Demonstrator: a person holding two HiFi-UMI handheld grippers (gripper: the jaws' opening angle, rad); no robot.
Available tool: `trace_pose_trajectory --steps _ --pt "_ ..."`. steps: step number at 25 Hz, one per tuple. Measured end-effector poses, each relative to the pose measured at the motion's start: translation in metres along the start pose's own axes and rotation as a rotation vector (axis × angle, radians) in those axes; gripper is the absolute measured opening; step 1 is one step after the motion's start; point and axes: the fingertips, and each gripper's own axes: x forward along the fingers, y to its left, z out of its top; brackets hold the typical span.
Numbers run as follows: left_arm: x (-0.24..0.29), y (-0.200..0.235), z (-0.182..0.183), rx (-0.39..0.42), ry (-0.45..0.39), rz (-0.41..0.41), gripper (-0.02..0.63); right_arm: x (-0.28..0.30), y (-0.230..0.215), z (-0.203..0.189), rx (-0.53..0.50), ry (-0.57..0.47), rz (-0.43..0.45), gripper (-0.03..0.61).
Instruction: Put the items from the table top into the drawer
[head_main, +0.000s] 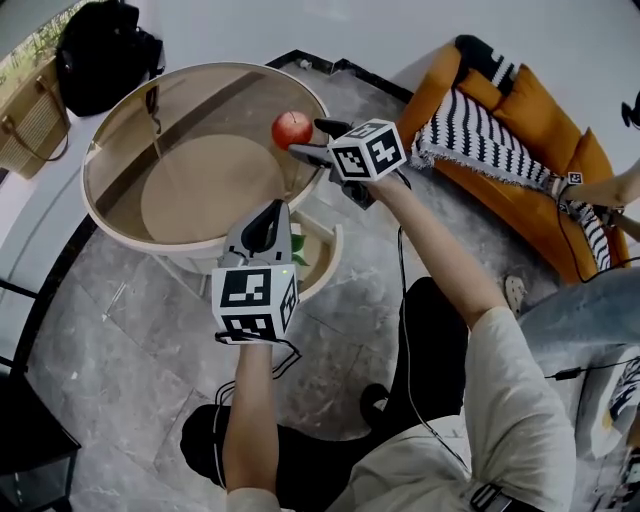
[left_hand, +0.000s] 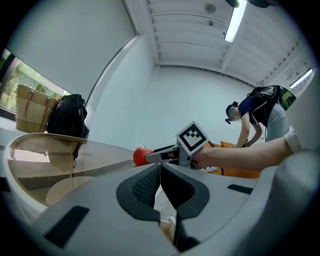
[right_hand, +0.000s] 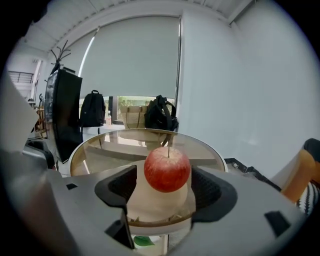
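A red apple (head_main: 292, 128) (right_hand: 167, 169) (left_hand: 140, 156) sits on the round glass table (head_main: 150, 236) close to its right rim. My right gripper (head_main: 306, 140) (right_hand: 166, 194) reaches in from the right, level with the apple. Its jaws stand open with the apple between the fingertips, and the pads are clear of its skin. My left gripper (head_main: 265, 214) (left_hand: 160, 168) is shut and empty, held low at the table's front edge beside the pulled-out drawer (head_main: 327, 262). Something green (head_main: 300, 258) lies in that drawer.
An orange sofa (head_main: 545, 120) with a striped blanket (head_main: 480, 125) stands to the right. A black backpack (head_main: 100, 50) and a woven bag (head_main: 30, 120) sit behind the table by the wall. Another person (left_hand: 252, 120) bends over at the far right.
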Motion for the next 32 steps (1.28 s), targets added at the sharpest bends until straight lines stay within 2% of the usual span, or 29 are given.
trace_pose_trajectory --steps 5,12,21,27,32 --pt "0.001 0.000 0.008 -0.037 -0.025 -0.005 0.021 0.018 0.000 0.006 -0.059 0.050 0.012 0.346" --pt "-0.003 0.004 0.013 -0.034 -0.041 -0.003 0.021 0.040 -0.010 0.002 -0.023 0.090 0.017 0.365" --pt "-0.009 0.005 0.006 -0.037 -0.034 -0.017 0.021 0.035 -0.003 0.010 -0.029 0.014 0.009 0.365" --pt "-0.002 -0.020 -0.006 -0.011 -0.008 -0.081 0.021 0.006 0.001 0.020 -0.037 -0.053 0.005 0.364" --pt "0.000 -0.042 -0.019 0.030 0.015 -0.143 0.021 -0.035 -0.023 0.004 0.001 -0.095 -0.046 0.364"
